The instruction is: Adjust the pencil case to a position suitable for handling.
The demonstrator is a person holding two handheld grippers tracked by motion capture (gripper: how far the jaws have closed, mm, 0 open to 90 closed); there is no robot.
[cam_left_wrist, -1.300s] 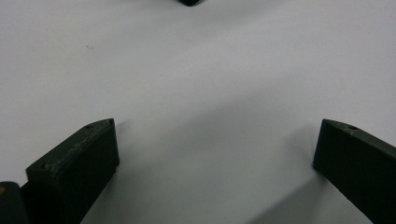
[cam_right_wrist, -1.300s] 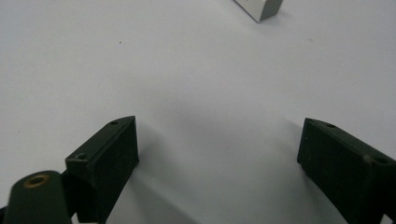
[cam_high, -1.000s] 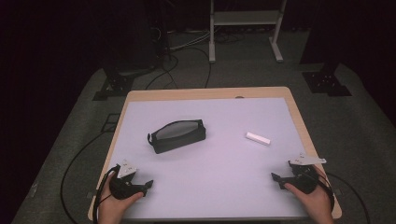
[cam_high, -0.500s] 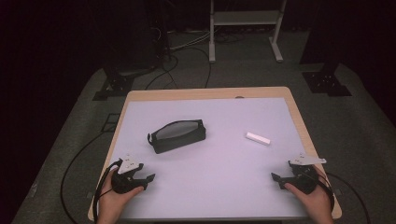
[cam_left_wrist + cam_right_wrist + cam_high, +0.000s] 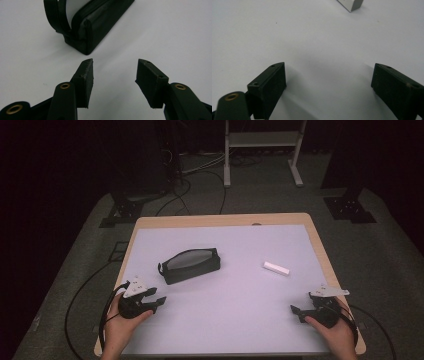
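Note:
A black zip pouch (image 5: 190,265) lies left of centre on the white table top, its zip partly undone and pale lining showing. In the left gripper view the pouch (image 5: 92,25) sits just beyond the jaws, up and to the left. My left gripper (image 5: 158,301) (image 5: 115,62) is open near the front left, a short way from the pouch's near end, holding nothing. A small white block (image 5: 276,268) lies right of centre; its corner (image 5: 350,4) shows at the top of the right gripper view. My right gripper (image 5: 296,312) (image 5: 329,66) rests wide open at the front right, short of the block.
The table (image 5: 220,220) has a wooden rim around the white surface. Cables (image 5: 85,290) trail off both front corners onto the grey floor. A metal stand (image 5: 260,150) and dark equipment feet (image 5: 350,205) are behind the table.
My left gripper has moved forward a little, toward the pouch. The right gripper, the pouch and the block have stayed put.

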